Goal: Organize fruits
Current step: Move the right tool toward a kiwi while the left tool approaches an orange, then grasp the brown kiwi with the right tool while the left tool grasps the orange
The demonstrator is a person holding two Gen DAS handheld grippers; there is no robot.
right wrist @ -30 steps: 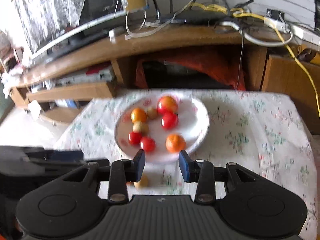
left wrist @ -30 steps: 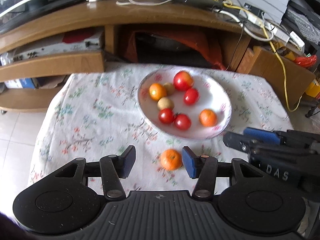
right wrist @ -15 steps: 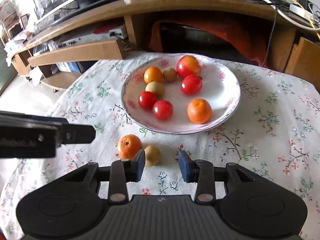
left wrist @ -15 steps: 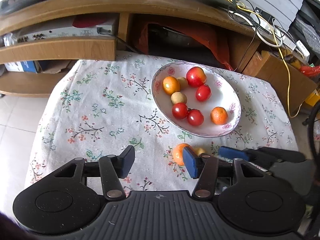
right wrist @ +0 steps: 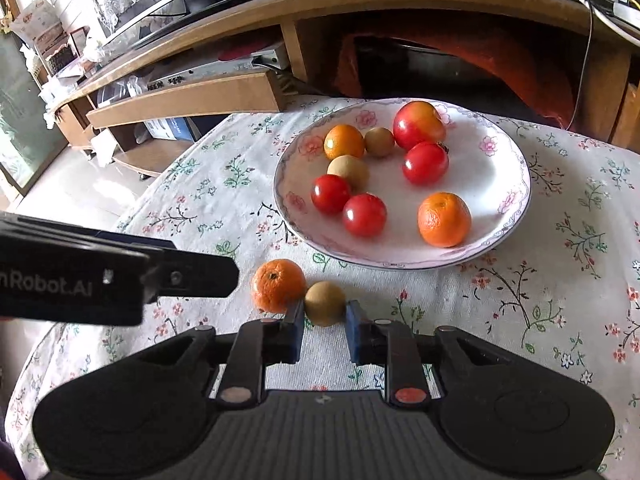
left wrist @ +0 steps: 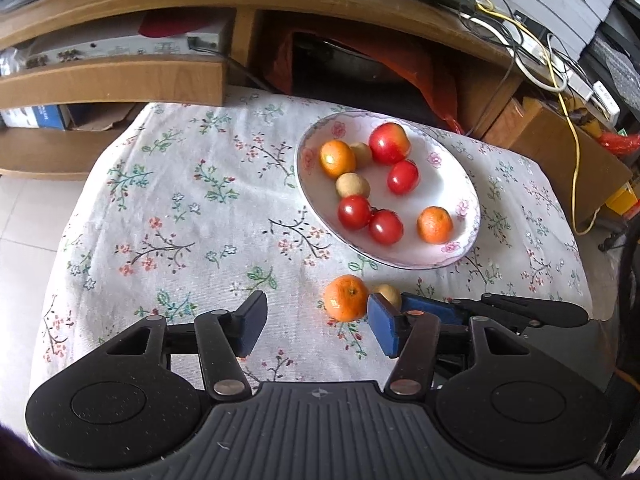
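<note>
Fruits lie in two places: a small tan-brown round fruit (right wrist: 325,303) and a mandarin (right wrist: 278,286) touch on the flowered tabletop (right wrist: 520,304), just before the plate (right wrist: 508,184). On the plate: three tomatoes, two mandarins, two brown fruits, one apple. The right tool (right wrist: 323,326) pinches the loose brown fruit. The left tool (left wrist: 314,328) is spreading, empty, the mandarin beside its right pad.

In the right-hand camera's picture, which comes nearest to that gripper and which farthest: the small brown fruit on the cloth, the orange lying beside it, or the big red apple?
1. The small brown fruit, gripped between the right gripper's pads.
2. The orange, touching it on its left, on the cloth.
3. The big red apple, at the far side of the plate.
</note>
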